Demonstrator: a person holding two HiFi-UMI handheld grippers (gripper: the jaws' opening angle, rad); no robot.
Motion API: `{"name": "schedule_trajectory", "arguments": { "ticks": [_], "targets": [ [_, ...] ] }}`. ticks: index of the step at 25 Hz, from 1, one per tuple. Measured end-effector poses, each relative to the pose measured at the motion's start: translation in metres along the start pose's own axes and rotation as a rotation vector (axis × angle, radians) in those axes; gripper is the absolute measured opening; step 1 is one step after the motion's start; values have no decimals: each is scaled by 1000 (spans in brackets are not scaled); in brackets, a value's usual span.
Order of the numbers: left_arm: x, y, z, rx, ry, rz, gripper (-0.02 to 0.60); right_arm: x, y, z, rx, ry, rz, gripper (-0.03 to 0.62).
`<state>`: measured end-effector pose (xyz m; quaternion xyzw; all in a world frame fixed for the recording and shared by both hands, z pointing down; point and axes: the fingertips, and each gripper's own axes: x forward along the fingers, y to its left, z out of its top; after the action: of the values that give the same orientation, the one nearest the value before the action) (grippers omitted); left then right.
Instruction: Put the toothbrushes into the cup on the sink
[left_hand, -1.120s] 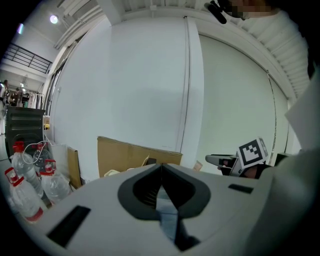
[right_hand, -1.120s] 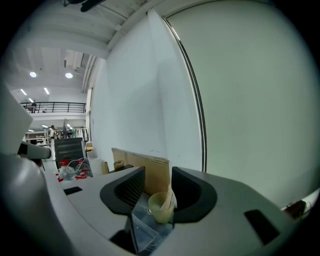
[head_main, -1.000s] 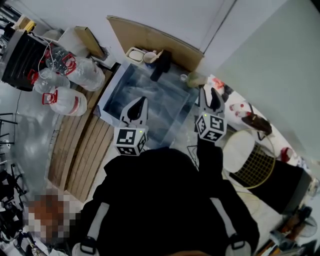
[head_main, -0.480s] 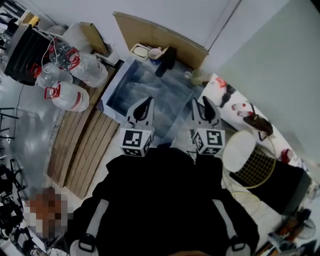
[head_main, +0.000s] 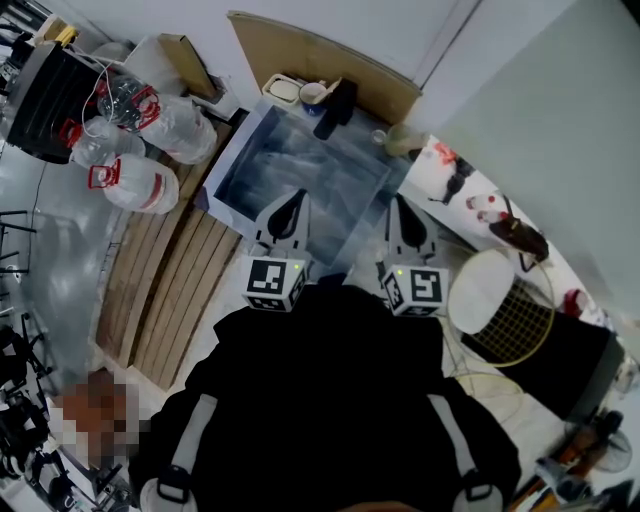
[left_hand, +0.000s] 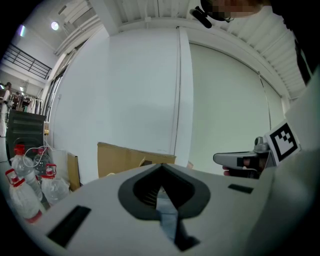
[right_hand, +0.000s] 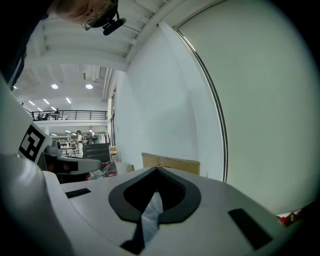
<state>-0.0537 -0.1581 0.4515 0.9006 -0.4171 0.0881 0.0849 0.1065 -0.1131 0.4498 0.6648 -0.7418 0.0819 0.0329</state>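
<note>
The steel sink lies ahead of me in the head view. A white cup stands on its far rim beside a black object. I cannot make out any toothbrushes. My left gripper hovers over the sink's near edge, its jaws together and nothing in them. My right gripper hovers over the near right corner, also shut and empty. In the left gripper view the left gripper's tips meet, and the right gripper shows beside it. In the right gripper view the right gripper points at a white wall.
Large water bottles and a black crate sit to the left, next to wooden slats. Cardboard leans on the wall behind the sink. A round white basket stands at the right, with a clear jar by the sink's right corner.
Both grippers have drawn back toward my body, off the middle of the sink. The right gripper's jaws, spread a second ago, are now together.
</note>
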Motion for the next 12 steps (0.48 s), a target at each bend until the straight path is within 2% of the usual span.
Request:
{"name": "schedule_trajectory", "arguments": {
  "ticks": [12],
  "targets": [
    [-15, -4, -2, 14, -21, -11, 3, -13, 22, 0, -28, -3, 15, 3]
  ]
}}
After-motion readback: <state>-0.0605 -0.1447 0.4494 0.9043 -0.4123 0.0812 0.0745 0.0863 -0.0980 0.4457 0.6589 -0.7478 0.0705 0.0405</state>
